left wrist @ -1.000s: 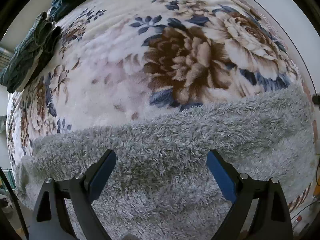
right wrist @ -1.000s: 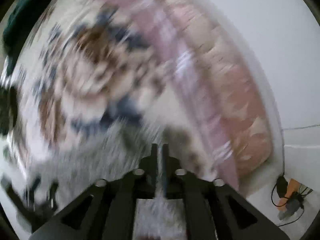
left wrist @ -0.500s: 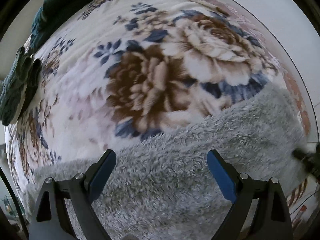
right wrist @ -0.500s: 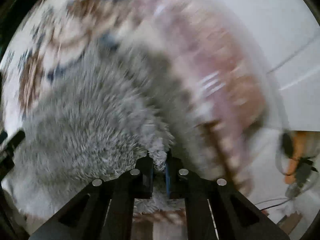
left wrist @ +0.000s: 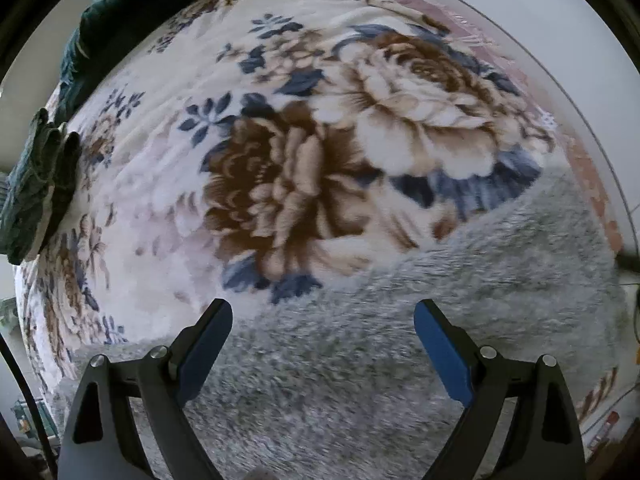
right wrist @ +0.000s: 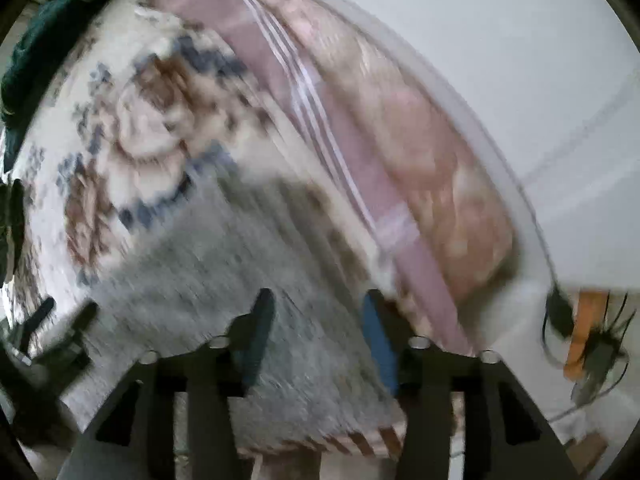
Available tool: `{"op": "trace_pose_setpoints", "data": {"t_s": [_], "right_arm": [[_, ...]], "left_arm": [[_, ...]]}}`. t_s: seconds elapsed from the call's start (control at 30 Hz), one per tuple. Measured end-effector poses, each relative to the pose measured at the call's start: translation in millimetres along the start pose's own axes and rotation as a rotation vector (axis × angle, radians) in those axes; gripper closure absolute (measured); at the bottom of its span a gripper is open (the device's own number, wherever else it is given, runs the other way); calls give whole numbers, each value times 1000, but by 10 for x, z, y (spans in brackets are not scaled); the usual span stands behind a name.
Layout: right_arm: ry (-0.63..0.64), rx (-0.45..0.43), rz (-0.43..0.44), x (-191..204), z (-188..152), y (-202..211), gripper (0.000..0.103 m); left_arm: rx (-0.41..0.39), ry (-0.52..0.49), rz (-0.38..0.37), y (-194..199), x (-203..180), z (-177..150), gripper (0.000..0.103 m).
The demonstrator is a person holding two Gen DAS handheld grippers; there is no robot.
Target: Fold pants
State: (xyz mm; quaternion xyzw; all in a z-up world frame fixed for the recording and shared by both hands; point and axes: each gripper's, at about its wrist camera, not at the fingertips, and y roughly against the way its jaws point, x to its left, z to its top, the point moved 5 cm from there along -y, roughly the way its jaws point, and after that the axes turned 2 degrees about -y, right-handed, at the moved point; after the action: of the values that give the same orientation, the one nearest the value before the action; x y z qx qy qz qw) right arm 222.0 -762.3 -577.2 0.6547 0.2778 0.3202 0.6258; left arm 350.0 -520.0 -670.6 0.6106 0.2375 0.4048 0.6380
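Two grippers hang over the fuzzy gray pants [left wrist: 420, 320], which lie flat on the flowered blanket [left wrist: 168, 184], long side running from 8 o'clock to 2 o'clock in my left view. My left gripper [left wrist: 323, 344] is wide apart and holds nothing. My right gripper [right wrist: 316, 332] is opening, nothing between its jaws, with the pants' end right under it, so it is nearer.

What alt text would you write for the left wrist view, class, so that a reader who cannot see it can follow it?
The left gripper hangs open, its blue-padded jaws empty, over fluffy grey pants spread on a cream blanket printed with brown and blue flowers. Dark green fabric is bunched at the blanket's far left edge.
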Motion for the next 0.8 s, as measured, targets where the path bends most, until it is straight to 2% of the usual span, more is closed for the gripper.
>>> {"op": "trace_pose_setpoints", "data": {"t_s": [0.13, 0.17, 0.23, 0.27, 0.3, 0.33, 0.37, 0.43, 0.47, 0.57, 0.63, 0.67, 0.7, 0.73, 0.8], "right_arm": [[35, 5, 8, 454, 466, -224, 49], [46, 13, -1, 616, 632, -336, 49], [86, 26, -41, 802, 751, -503, 53], [116, 31, -68, 873, 762, -589, 76], [154, 33, -106, 934, 750, -657, 92], [196, 13, -174, 969, 741, -673, 94], [208, -39, -236, 964, 758, -619, 103], [160, -109, -314, 857, 833, -501, 103], [109, -107, -316, 746, 876, -483, 103], [-13, 34, -142, 564, 856, -565, 103], [0, 63, -95, 621, 792, -455, 95], [50, 57, -104, 724, 756, -379, 73], [80, 44, -117, 775, 738, -343, 41], [119, 23, -143, 854, 731, -325, 31], [115, 54, -162, 931, 712, -405, 28]], "left_arm": [[-12, 33, 99, -75, 187, 3, 10], [-15, 45, 128, -95, 250, -1, 10], [-14, 61, 156, -130, 353, -27, 10], [-10, 64, 164, -149, 396, -41, 10], [-5, 70, 165, -165, 443, -58, 10], [-5, 76, 166, -171, 484, -75, 10], [-4, 82, 171, -175, 531, -97, 10], [-2, 104, 171, -171, 636, -155, 10], [-3, 121, 170, -166, 696, -186, 10], [14, 173, 139, -160, 864, -280, 10], [10, 216, 124, -114, 1012, -349, 10], [10, 236, 120, -89, 1087, -392, 10], [11, 259, 111, -66, 1174, -442, 10], [12, 292, 95, -38, 1293, -514, 10], [19, 336, 76, -11, 1480, -642, 10]]}}
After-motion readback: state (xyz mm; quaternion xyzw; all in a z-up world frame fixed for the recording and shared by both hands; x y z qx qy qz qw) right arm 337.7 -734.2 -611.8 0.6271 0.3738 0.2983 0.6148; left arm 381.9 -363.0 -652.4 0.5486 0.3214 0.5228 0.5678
